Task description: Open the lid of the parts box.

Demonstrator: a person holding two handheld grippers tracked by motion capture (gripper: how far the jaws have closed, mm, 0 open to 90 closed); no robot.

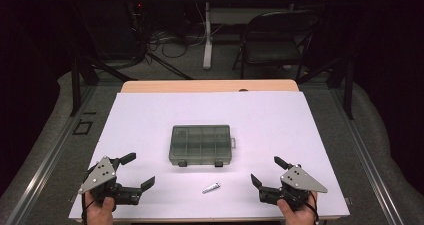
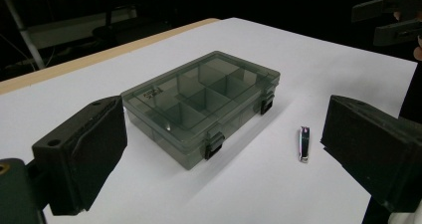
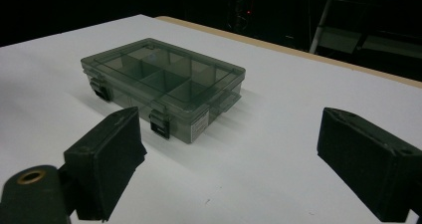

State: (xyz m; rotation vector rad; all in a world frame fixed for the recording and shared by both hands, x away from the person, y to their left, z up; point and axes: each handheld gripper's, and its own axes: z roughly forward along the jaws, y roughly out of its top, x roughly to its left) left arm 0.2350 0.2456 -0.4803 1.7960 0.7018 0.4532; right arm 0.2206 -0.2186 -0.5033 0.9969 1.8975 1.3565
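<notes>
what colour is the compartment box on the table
Translucent smoky grey box with black latches, clearest in the left gripper view.

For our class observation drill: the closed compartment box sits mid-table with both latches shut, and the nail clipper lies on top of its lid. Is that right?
Not quite. The nail clipper lies on the white table, apart from the compartment box, on its latch side, as the high view shows. The rest stands.

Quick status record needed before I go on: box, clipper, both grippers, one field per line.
box: grey compartment box, lid closed, both front latches down, mid-table
clipper: nail clipper lying flat on the white table, in front of the box, apart from it
left gripper: left gripper open, nothing between the jaws
right gripper: right gripper open, nothing between the jaws
</notes>
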